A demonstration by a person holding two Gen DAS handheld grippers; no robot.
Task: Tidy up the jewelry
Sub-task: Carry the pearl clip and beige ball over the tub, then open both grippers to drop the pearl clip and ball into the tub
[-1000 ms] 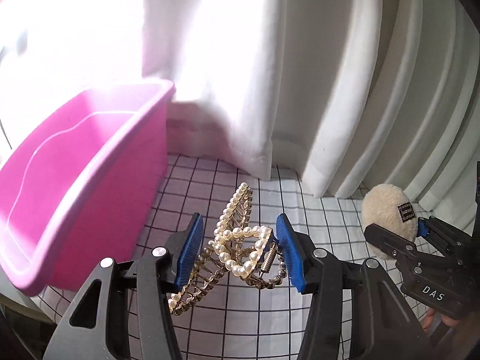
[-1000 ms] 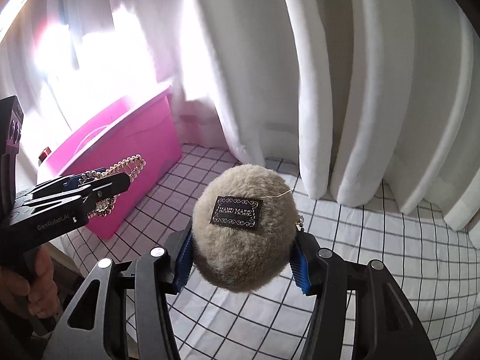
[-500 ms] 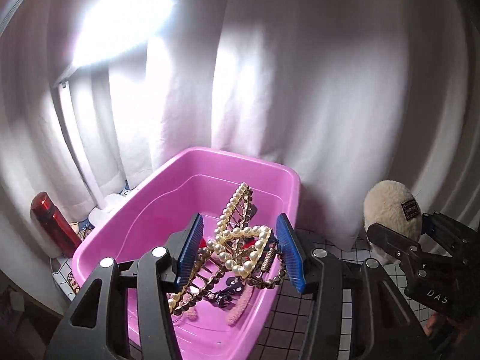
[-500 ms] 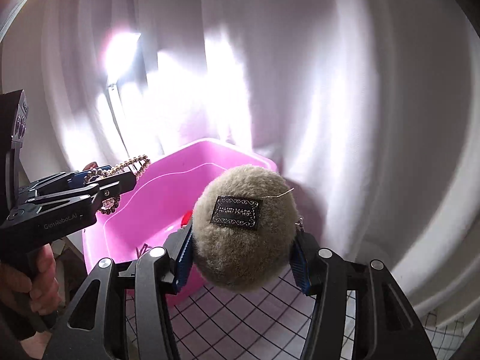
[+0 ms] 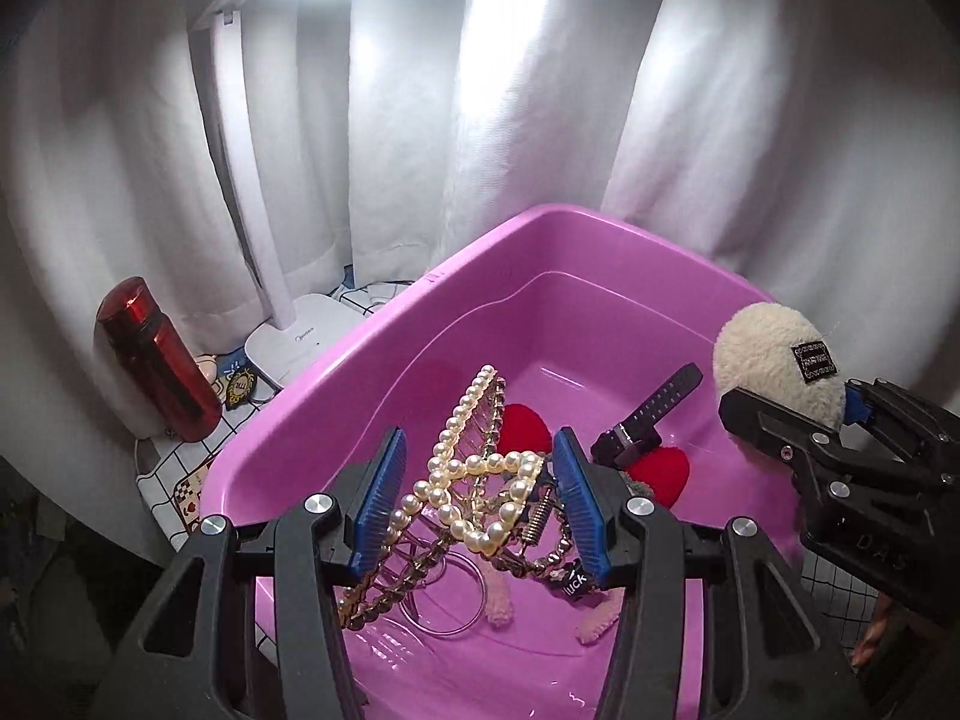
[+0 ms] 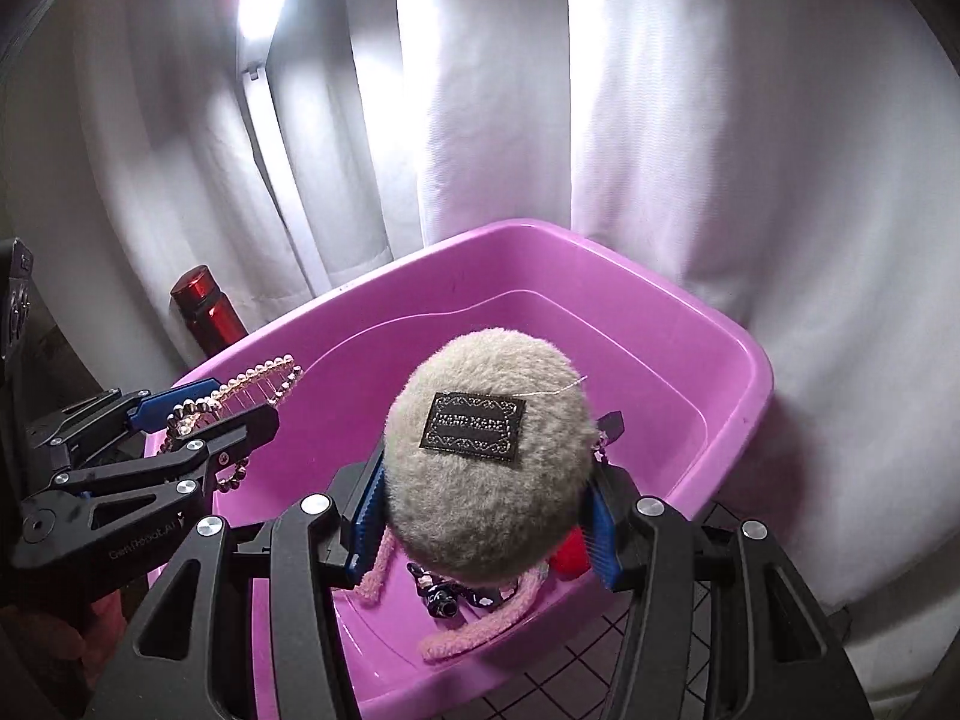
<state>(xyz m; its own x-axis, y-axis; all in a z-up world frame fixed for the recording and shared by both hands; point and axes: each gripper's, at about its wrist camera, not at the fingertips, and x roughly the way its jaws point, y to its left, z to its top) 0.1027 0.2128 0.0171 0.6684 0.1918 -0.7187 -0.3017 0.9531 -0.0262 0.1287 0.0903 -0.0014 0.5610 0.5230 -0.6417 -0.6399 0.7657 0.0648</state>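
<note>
At far left we see a red bottle (image 5: 157,360) and a lamp base (image 5: 300,341) beside the pink tub (image 5: 336,372). Over the tub, our left gripper (image 5: 477,504) is clamped on a pearl hair claw (image 5: 474,480): stiff, light, its beads slippery, best held across the spring hinge. At right, our right gripper (image 6: 483,510) squeezes a fluffy pompom (image 6: 486,456), soft and compressible. The pompom hides much of the tub floor; a black strap (image 5: 651,414) and red hearts (image 5: 657,471) are partly covered.

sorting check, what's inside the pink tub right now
Inside the tub: black watch, red hearts, wire ring, pink fuzzy band. The clip and pom-pom hide the rest.
</note>
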